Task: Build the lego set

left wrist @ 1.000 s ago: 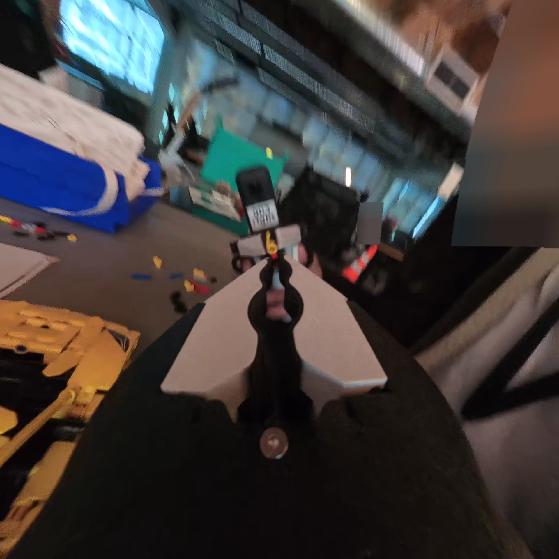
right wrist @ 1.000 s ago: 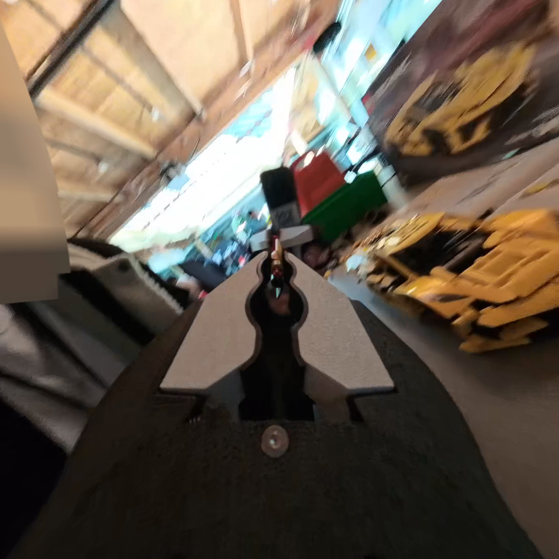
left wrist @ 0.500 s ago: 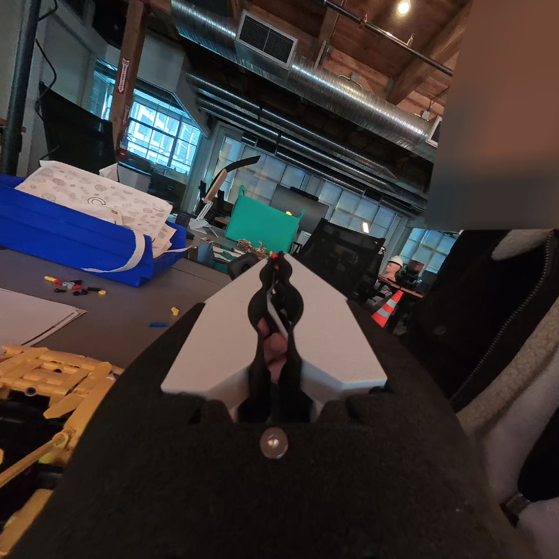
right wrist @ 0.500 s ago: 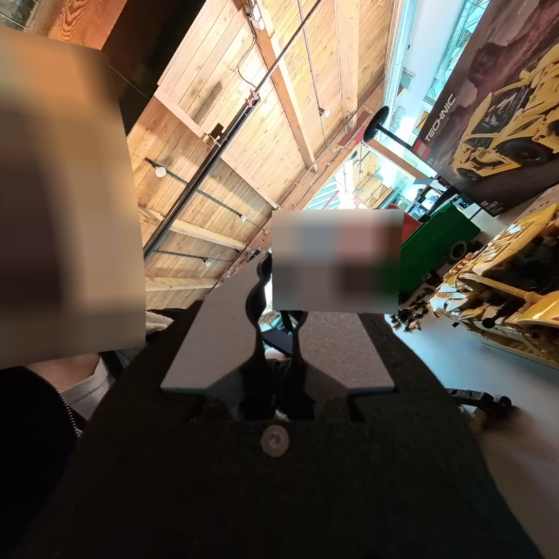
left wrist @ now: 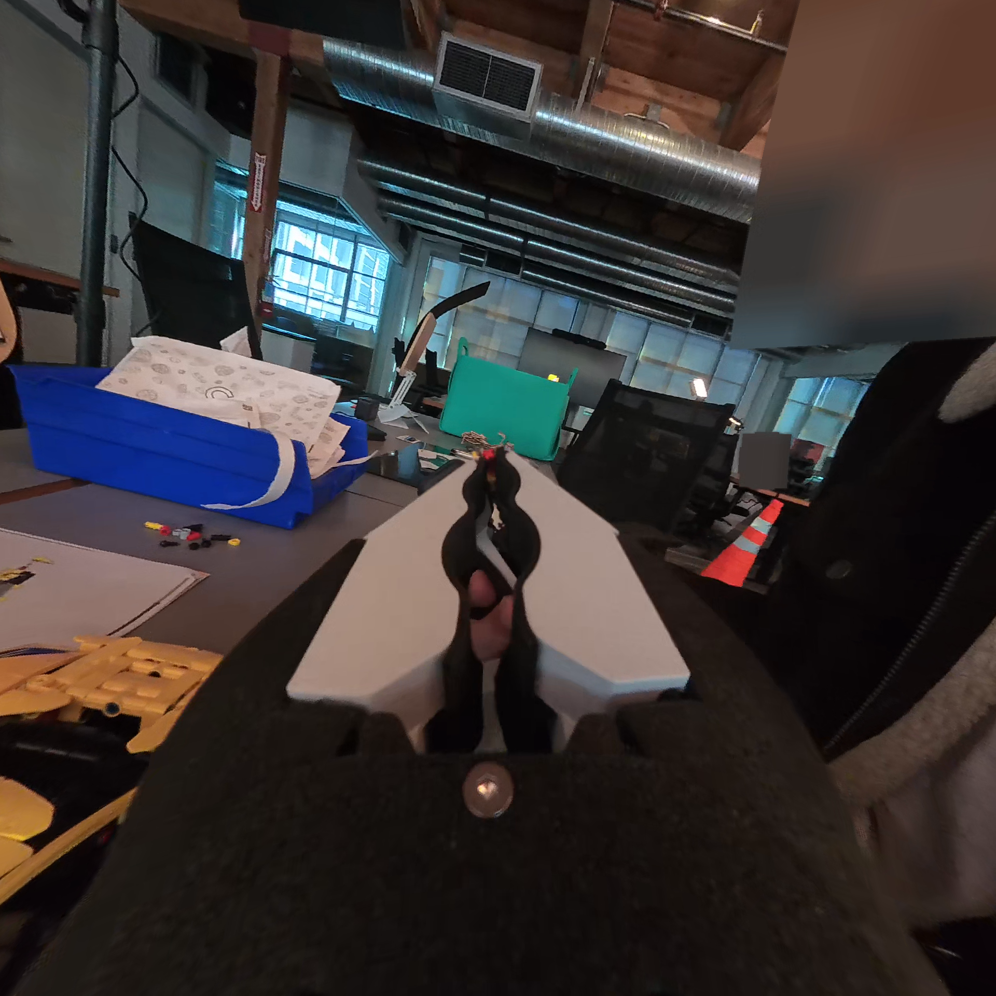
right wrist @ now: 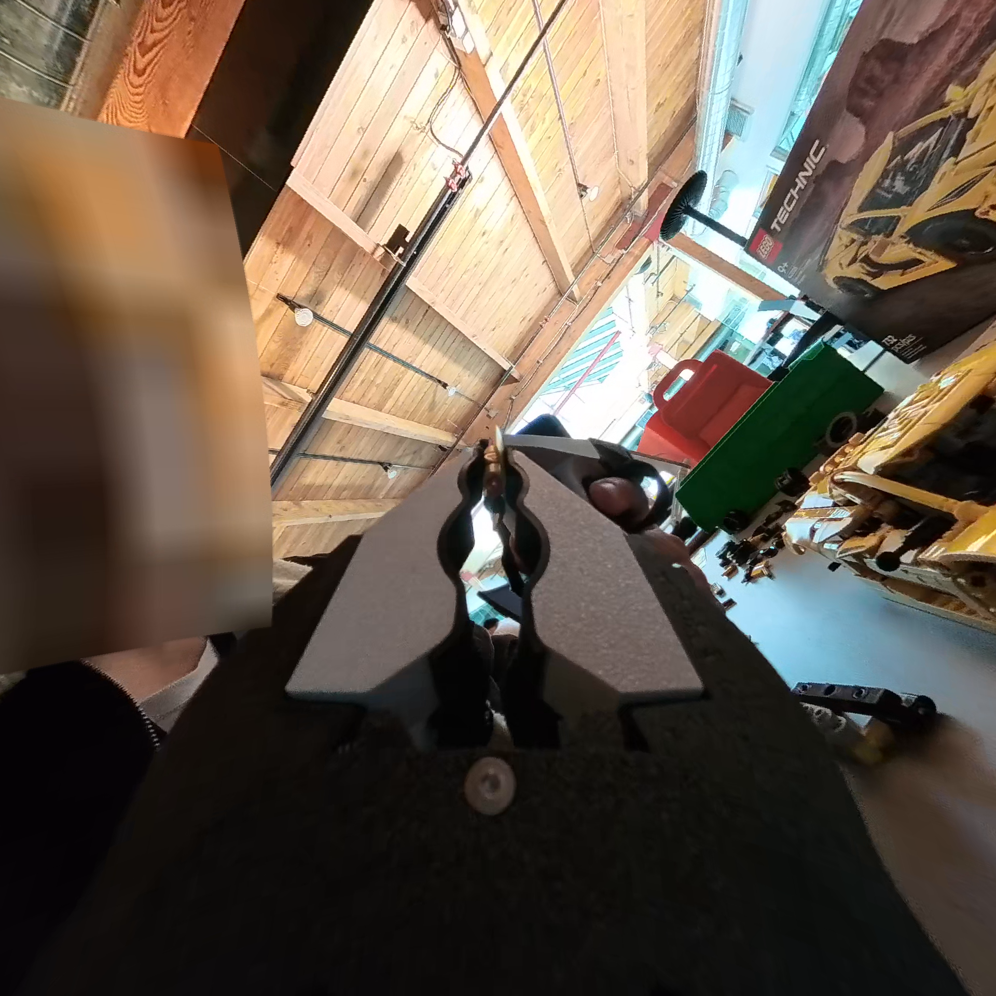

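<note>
A small red-and-yellow piece [left wrist: 488, 458] sits pinched at the tips of the left hand-held gripper [left wrist: 491, 462], raised above the bench [left wrist: 302, 544]; most of the piece is hidden between the closed fingers. The right hand-held gripper [right wrist: 493, 458] is likewise clamped on a small yellow piece [right wrist: 495, 451], too small to make out in shape, and meets the tip of the left one, which shows behind it with a thumb [right wrist: 611, 493] through its black loop. The yellow model [right wrist: 905, 496] rests on the bench, cut off by the right edge in the right wrist view and by the lower left corner in the left wrist view. Loose pieces [left wrist: 191, 534] lie near a blue bin [left wrist: 161, 452] of paper toward the bench's far side, beside a booklet [left wrist: 91, 582] that is partly out of frame. The set's box [right wrist: 889, 183] stands behind the model.
</note>
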The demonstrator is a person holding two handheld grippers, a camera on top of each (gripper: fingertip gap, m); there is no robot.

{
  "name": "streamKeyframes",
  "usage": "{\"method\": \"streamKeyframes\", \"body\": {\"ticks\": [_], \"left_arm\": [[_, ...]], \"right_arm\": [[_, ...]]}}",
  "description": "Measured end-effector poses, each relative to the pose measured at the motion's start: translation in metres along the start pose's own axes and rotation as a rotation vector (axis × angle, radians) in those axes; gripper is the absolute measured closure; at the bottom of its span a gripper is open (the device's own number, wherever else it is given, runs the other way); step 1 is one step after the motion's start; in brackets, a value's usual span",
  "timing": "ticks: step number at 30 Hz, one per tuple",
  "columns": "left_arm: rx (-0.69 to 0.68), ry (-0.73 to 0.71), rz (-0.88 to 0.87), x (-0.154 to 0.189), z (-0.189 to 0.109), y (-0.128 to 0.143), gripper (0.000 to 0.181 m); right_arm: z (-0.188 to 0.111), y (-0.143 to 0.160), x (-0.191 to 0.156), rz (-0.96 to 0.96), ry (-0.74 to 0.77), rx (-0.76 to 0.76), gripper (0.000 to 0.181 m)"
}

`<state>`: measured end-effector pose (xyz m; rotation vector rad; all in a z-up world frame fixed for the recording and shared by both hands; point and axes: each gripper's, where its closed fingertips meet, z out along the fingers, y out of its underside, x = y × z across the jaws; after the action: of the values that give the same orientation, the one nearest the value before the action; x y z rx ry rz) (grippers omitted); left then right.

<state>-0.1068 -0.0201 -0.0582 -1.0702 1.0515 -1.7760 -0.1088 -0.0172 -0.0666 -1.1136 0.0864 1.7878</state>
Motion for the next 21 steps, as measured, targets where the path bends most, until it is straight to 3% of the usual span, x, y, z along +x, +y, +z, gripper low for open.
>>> {"method": "streamKeyframes", "body": {"ticks": [1,9,18,21], "left_arm": [[-0.002,-0.008,0.014,0.0,0.0,0.0,0.179],[-0.064,0.01,0.246,0.011,-0.002,0.003,0.179],[-0.04,0.026,0.241,0.017,0.001,0.004,0.178],[-0.059,0.019,0.219,0.013,0.0,0.006,0.178]], "right_arm": [[0.0,0.0,0.0,0.002,0.002,0.002,0.176],[0.0,0.007,-0.006,0.103,-0.067,-0.06,0.175],[0.0,0.01,-0.013,0.155,-0.126,-0.078,0.176],[-0.001,0.008,-0.008,0.089,-0.066,-0.072,0.175]]}}
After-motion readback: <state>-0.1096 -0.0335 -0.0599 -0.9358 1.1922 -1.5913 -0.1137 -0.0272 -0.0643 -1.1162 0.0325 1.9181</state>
